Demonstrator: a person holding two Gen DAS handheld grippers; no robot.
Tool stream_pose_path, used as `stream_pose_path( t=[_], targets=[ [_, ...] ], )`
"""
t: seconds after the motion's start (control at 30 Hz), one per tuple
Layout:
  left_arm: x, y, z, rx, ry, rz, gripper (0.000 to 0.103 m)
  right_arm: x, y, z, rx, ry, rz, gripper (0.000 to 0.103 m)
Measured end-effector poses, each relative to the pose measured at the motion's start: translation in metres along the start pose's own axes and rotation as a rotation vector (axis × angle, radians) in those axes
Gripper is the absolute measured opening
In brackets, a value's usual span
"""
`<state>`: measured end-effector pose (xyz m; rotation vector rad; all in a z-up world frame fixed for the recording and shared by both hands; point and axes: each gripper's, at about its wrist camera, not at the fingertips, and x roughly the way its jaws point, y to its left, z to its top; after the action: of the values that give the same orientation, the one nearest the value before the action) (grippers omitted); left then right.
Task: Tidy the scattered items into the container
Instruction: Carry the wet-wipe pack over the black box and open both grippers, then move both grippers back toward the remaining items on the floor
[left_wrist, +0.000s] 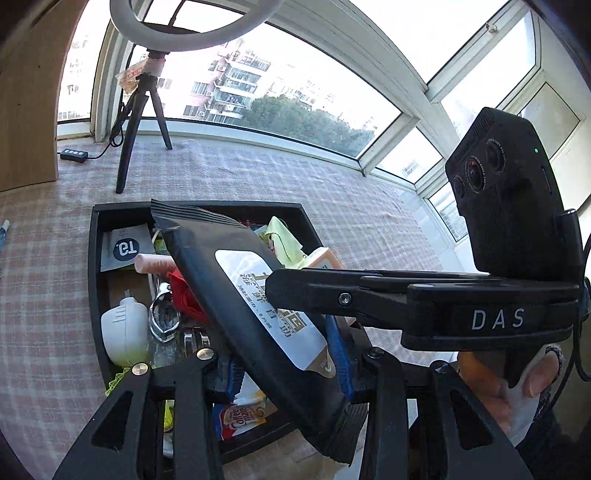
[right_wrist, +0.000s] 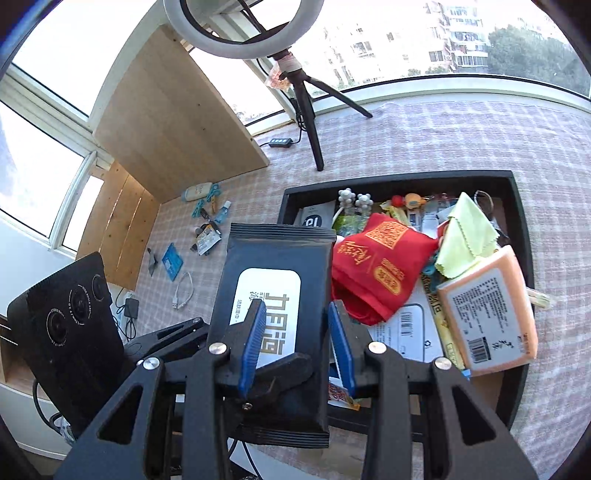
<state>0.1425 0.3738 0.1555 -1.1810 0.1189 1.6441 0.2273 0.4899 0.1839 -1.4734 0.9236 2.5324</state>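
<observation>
Two tools: the left tool (left_wrist: 286, 362) and the right tool (right_wrist: 298, 341) are both gripping one black wipes pack (right_wrist: 277, 251), blue pads pressing on either side of it.
Pack label: a white rounded panel is showing large gold Chinese characters with smaller lines beneath, too small to read.
Pack position: it is hanging tilted in the air over the near-left corner of the black tray (right_wrist: 399, 177), its crimped far end pointing away from both tools.
Right tool lettering: "DAS" (left_wrist: 496, 319) is showing in white on its black body, seen from the left wrist view.
Tray writing: a white sachet (left_wrist: 125, 247) is showing "T9." on a black circle; a "Coffee mate" sachet (left_wrist: 245, 415) is lying at the near edge, under the pack.
Other tray contents: a red bag (right_wrist: 380, 266) is showing a gold QR pattern and gold script; an orange packet (right_wrist: 487, 314) with a barcode and fine print is leaning at the right; a yellow-green cloth (right_wrist: 467, 236) is lying on top.
Surface: a checked cloth (right_wrist: 443, 129) is covering it; a white cable (right_wrist: 184, 290) and a blue card (right_wrist: 172, 261) are lying left of the tray.
</observation>
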Motion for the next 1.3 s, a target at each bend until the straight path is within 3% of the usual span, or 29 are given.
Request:
stream_pose_path(
  t=[0.03, 0.1, 0.23, 0.37, 0.83, 1.2, 1.3],
  targets=[
    [0.006, -0.006, 0.000, 0.020, 0.009, 0.034, 0.049, -0.007, -0.007, -0.002, 0.004, -0.021, -0.043, 0.036],
    [0.010, -0.008, -0.002, 0.039, 0.014, 0.060, 0.052, -0.019, -0.020, -0.003, 0.014, -0.064, -0.110, 0.036],
    [0.003, 0.004, -0.009, 0.025, 0.021, 0.079, 0.052, -0.025, -0.031, -0.001, 0.038, -0.088, -0.101, 0.036],
    [-0.007, 0.026, -0.011, -0.029, -0.002, 0.114, 0.052, -0.014, -0.017, 0.004, -0.004, -0.081, -0.088, 0.040],
    [-0.088, 0.152, -0.052, -0.290, -0.109, 0.341, 0.053, 0.081, 0.106, 0.043, -0.300, 0.016, -0.033, 0.043],
    [-0.139, 0.239, -0.090, -0.441, -0.157, 0.429, 0.054, 0.161, 0.195, 0.034, -0.510, 0.114, -0.023, 0.045],
    [-0.149, 0.269, -0.104, -0.476, -0.148, 0.443, 0.061, 0.181, 0.218, 0.029, -0.563, 0.146, -0.013, 0.045]
  ],
)
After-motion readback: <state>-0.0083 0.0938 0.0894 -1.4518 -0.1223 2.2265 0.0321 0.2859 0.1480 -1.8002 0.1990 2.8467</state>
